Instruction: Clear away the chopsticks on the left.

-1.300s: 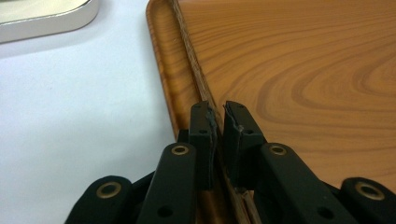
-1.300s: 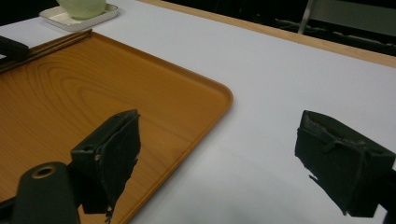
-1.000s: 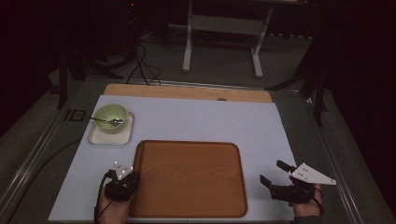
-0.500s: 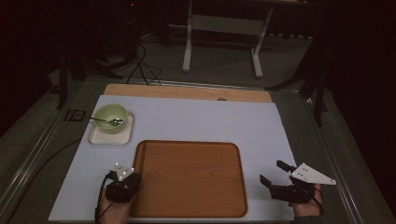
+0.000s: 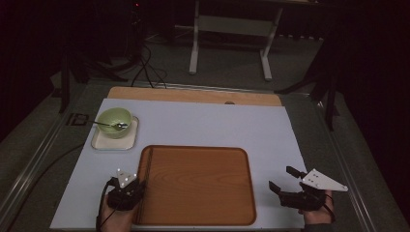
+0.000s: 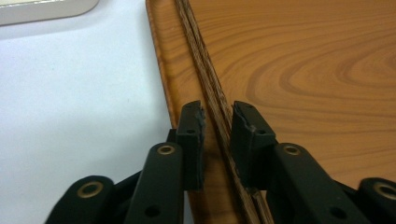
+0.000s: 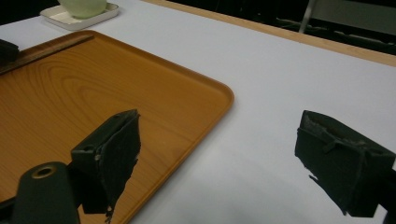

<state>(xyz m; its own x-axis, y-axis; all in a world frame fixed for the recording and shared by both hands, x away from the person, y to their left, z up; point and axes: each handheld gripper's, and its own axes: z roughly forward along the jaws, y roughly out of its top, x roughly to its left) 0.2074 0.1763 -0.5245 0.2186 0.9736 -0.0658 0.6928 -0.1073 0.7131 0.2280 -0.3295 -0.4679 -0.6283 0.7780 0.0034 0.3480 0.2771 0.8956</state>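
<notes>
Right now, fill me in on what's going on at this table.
A person holds a claw in each hand. The left claw sits over the left edge of the wooden tray, its jaws just opening around a pair of chopsticks lying there, pads not pressing. The right claw hovers open beside the tray's right side. A green bowl with a spoon sits behind.

Black hand-held gripper [image 6: 217, 116], brass rivets, seemingly frayed pads.
</notes>
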